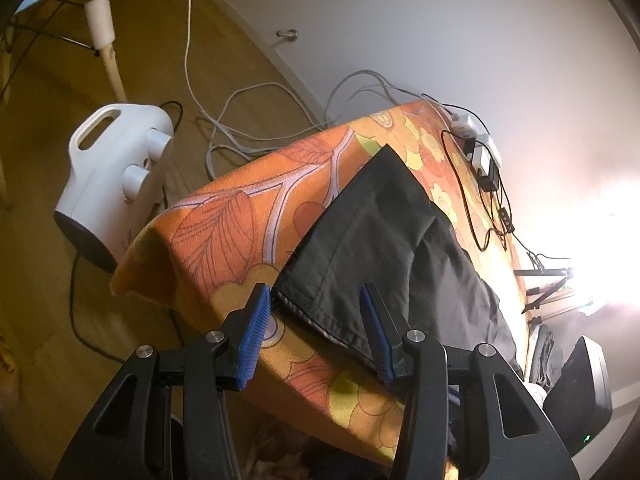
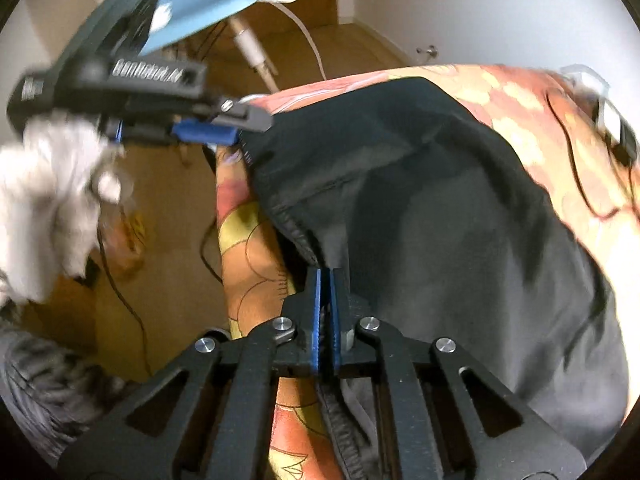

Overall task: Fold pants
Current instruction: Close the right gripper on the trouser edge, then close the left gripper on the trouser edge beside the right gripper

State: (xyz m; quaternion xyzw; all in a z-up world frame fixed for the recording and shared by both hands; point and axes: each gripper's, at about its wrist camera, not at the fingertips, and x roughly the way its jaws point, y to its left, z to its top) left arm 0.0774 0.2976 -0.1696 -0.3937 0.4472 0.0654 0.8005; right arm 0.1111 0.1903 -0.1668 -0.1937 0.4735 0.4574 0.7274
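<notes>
Black pants (image 1: 380, 240) lie on a surface under an orange flowered cover (image 1: 240, 220), one leg hem at its near edge. My left gripper (image 1: 316, 304) hovers open astride that hem, blue pads apart and not pressing the cloth. In the right wrist view the pants (image 2: 440, 220) spread wide over the cover (image 2: 256, 264). My right gripper (image 2: 326, 276) is shut at the gathered waistband edge, pads together on the cloth. The left gripper (image 2: 224, 132), held by a white-gloved hand (image 2: 52, 184), shows at upper left by the hem.
A white fan heater (image 1: 116, 176) stands on the wooden floor left of the covered surface, with loose grey cables (image 1: 248, 120) behind it. A white power strip (image 1: 476, 136) and black cords lie at the far edge. A black device (image 1: 580, 392) sits lower right.
</notes>
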